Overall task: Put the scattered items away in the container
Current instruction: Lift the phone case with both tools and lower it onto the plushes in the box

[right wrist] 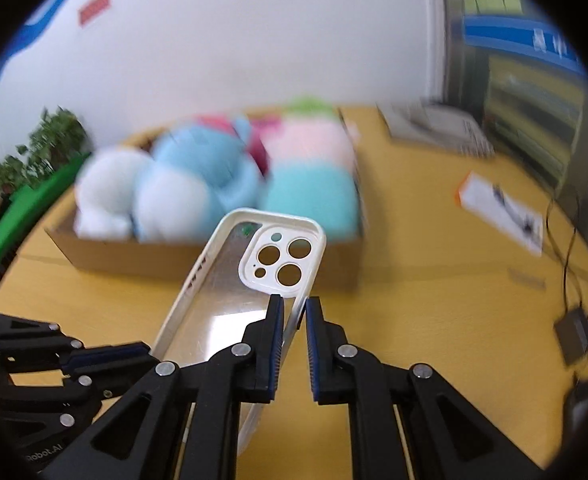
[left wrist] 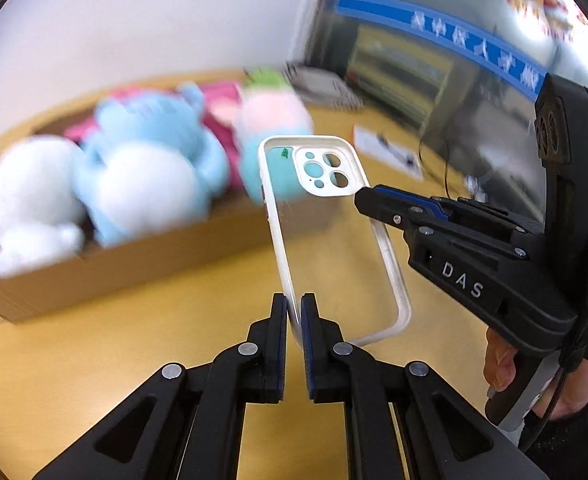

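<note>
While gripping a clear phone case [left wrist: 326, 236] with a white rim, sits mid-frame in the left wrist view, held up off the yellow table [left wrist: 141, 352] and tilted. Left gripper [left wrist: 294, 312] pinched shut on its lower left edge, right gripper [left wrist: 368, 200] clamped on the right edge just below the camera cutout. Same deal from the right wrist view: case [right wrist: 229, 300] center frame, right gripper [right wrist: 294, 312] squeezing its rim, left gripper [right wrist: 149, 354] poking in from the lower left onto the bottom corner. Behind, upper left, a cardboard box [left wrist: 133, 264] stuffed with blurry plush toys [left wrist: 141, 176], white, blue and pink. Papers [right wrist: 502, 212] off to the right
</note>
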